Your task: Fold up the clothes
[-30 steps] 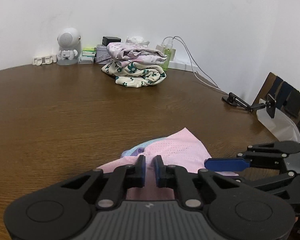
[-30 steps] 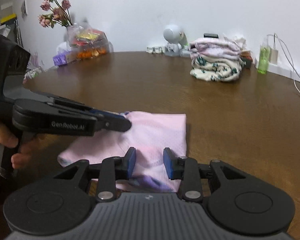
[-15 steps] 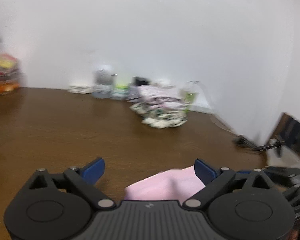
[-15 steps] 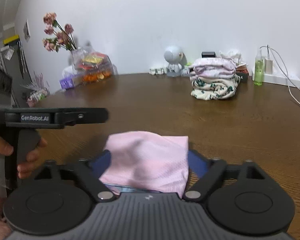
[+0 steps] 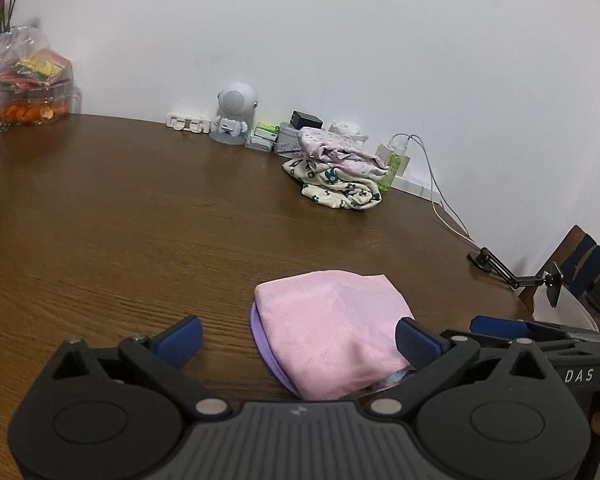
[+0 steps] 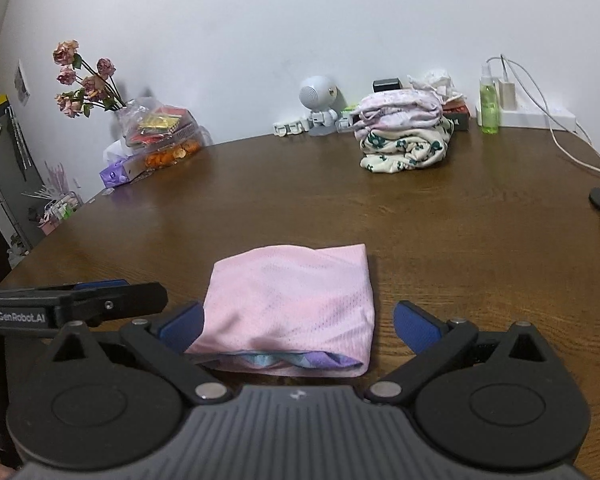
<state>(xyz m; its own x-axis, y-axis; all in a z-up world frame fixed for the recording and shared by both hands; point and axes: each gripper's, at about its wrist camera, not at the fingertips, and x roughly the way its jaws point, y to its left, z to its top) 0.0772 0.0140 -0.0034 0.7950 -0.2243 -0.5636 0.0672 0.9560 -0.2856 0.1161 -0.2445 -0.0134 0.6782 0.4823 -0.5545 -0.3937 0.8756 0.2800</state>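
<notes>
Folded pink garment (image 6: 288,300) lies flat near the table's (image 6: 460,232) front edge, purple lining showing at its near hem. Both grippers, left (image 5: 298,340) and right (image 6: 298,322), now spread wide, holding nothing; a second ago both pinched the cloth. Folded stack (image 6: 402,136) sits near the far edge; clear bag (image 6: 158,126) holds snack packets.

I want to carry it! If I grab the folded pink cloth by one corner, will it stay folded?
Probably not. The pink cloth looks thin, soft mesh, so it would likely flop open. It seems light. A purple layer peeks from inside and might slip out.
</notes>
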